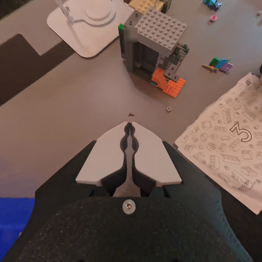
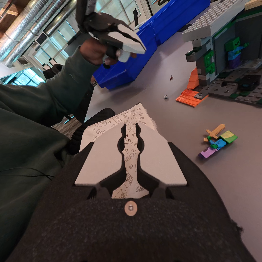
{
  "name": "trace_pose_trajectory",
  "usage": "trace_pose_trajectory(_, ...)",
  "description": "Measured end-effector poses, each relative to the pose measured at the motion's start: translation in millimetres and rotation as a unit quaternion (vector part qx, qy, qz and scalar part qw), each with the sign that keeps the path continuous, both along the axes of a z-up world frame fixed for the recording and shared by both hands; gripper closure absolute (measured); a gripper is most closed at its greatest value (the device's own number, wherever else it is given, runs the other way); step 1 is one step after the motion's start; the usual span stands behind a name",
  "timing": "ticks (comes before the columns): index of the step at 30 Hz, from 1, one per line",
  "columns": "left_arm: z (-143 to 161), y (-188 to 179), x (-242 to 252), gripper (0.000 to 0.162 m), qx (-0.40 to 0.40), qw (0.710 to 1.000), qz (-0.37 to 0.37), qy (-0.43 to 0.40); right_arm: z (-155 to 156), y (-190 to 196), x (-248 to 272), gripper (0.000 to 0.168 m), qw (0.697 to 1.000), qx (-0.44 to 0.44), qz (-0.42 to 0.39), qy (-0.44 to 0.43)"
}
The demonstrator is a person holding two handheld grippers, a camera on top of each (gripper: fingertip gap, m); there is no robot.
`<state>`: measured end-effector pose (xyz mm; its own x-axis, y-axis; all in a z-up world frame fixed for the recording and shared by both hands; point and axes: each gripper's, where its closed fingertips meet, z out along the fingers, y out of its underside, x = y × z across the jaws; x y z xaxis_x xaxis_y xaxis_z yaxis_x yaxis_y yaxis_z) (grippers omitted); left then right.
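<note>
My left gripper (image 1: 129, 123) is shut, and a tiny dark brown piece (image 1: 128, 123) shows pinched at its very tips. A second small brown piece (image 1: 131, 114) lies on the grey table (image 1: 85, 99) just beyond the tips. In the right wrist view the left gripper (image 2: 143, 48) is held up in the air over the table, in a person's hand. My right gripper (image 2: 130, 124) is open by a narrow gap with nothing between its pads. It hovers over a white paper bag (image 2: 127, 114) printed with brick drawings, which shows through the gap.
A grey brick building (image 1: 156, 35) with an orange plate (image 1: 175, 87) at its foot stands ahead. A small grey piece (image 1: 168, 109) lies near it. A blocky figure with a sword (image 2: 218, 141) lies to the right. Blue bins (image 2: 177, 18) and a white stand base (image 1: 85, 28) are behind. The gap from one gripper's tips to the other's is roughly 25 cm.
</note>
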<state>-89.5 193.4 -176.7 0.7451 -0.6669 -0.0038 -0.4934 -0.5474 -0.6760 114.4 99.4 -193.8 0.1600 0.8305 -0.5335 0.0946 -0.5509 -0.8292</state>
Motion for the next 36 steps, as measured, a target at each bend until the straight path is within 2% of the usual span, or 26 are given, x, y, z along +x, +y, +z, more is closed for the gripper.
trace_pose_trajectory(3,8,-12,-15,0.154,0.004,1.0,0.002,0.007,0,0,0,0.156,1.0,-0.002,0.001,0.001)
trace_pose_trajectory(5,-4,-17,-16,0.145,-0.014,1.0,-0.001,0.019,-1,0,-1,0.156,1.0,-0.005,0.003,0.001)
trace_pose_trajectory(8,-25,-18,-4,0.14,-0.02,0.999,-0.023,0.044,-1,-1,-2,0.156,1.0,-0.002,0.004,-0.001)
trace_pose_trajectory(16,-73,16,20,0.142,-0.058,0.996,-0.021,0.065,-1,-1,-1,0.156,1.0,-0.002,0.003,0.0)
trace_pose_trajectory(21,-89,29,27,0.145,-0.07,0.995,-0.021,0.065,0,0,0,0.156,1.0,-0.002,0.0,0.001)
trace_pose_trajectory(26,-90,31,30,0.152,-0.07,0.996,-0.027,0.058,0,0,0,0.156,1.0,-0.002,0.001,0.0)
trace_pose_trajectory(32,-87,27,30,0.152,-0.063,0.996,-0.039,0.052,0,-1,0,0.156,1.0,0.0,0.001,-0.001)
trace_pose_trajectory(36,-57,11,27,0.152,-0.031,0.998,-0.046,0.029,0,0,0,0.156,1.0,-0.001,0.001,0.0)
